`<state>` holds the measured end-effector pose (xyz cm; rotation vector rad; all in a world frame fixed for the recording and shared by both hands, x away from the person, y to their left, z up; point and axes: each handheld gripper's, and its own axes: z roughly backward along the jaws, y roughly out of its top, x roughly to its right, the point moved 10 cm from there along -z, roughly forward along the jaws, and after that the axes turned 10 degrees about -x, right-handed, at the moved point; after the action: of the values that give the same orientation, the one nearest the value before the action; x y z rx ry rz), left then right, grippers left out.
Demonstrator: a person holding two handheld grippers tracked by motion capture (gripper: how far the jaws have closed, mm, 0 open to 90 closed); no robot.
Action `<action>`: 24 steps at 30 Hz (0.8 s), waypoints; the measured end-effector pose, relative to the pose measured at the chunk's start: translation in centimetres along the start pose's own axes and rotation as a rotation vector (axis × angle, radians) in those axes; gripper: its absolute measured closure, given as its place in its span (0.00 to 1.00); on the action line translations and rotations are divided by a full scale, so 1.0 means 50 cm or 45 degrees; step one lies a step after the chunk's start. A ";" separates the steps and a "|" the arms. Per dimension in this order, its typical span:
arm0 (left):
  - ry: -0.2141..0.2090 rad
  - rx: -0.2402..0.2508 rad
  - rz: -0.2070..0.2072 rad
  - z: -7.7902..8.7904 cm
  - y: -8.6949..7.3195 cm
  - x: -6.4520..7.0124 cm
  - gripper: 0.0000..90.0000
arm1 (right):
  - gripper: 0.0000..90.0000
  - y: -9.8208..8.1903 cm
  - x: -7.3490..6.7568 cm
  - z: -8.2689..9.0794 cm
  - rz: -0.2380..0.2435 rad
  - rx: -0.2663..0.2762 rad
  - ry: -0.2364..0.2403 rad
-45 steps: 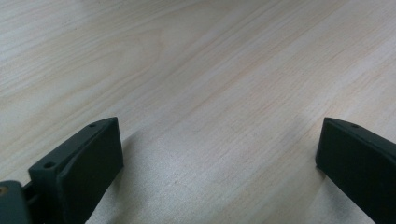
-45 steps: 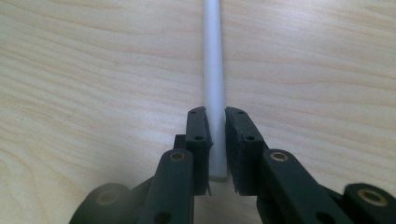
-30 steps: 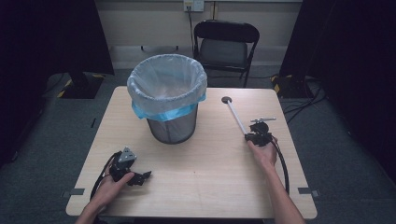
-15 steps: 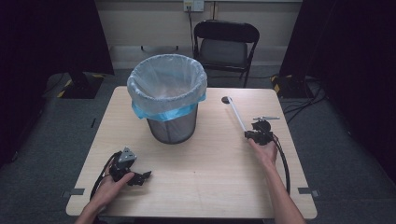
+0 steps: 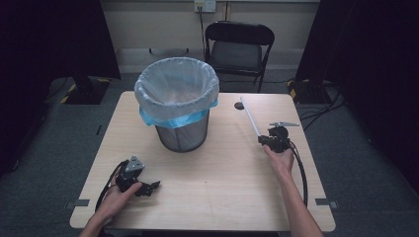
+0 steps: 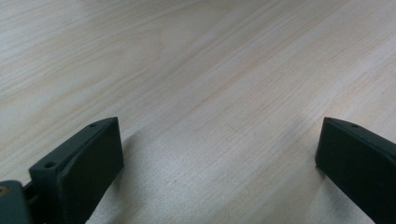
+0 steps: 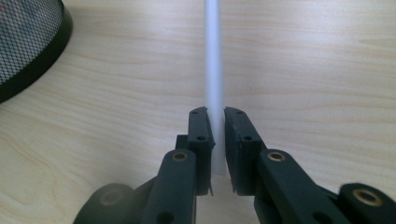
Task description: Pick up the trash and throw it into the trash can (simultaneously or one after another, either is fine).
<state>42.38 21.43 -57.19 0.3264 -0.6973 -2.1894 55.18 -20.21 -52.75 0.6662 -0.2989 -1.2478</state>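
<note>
A light wooden table (image 5: pixel 222 197) carries both of the person's grippers, with a black folding chair (image 5: pixel 238 47) standing beyond its far edge, well away from either tool. Between the two grippers and farther from the person stands a black wire-mesh wastebasket (image 5: pixel 181 133), lined with a clear bag (image 5: pixel 175 84) over a blue one whose edge (image 5: pixel 168 121) folds down below the rim; its mesh wall curves into the upper left corner of the right gripper view. A long white rod (image 5: pixel 251 117) runs from the right gripper (image 5: pixel 262 140) up and away across the tabletop toward a small dark round spot (image 5: pixel 239 105) near the far edge. In the right gripper view the black jaws are pressed against both sides of the rod's near end, pinching it. The left gripper (image 5: pixel 150 187) rests near the table's front left corner in the person's left hand (image 5: pixel 116 197), well apart from the rod; its jaws stand spread wide over bare wood.
</note>
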 end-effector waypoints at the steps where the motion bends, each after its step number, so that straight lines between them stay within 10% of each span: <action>1: 0.000 0.000 0.000 0.000 0.000 0.000 0.00 | 0.91 0.005 -0.002 0.005 -0.004 0.016 0.010; 24: 0.000 -0.001 -0.002 0.000 0.000 0.000 0.00 | 0.91 0.100 -0.078 0.093 0.038 0.217 0.128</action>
<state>42.38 21.44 -57.19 0.3265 -0.6964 -2.1908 55.29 -17.15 -45.53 0.8648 -0.3333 -1.1646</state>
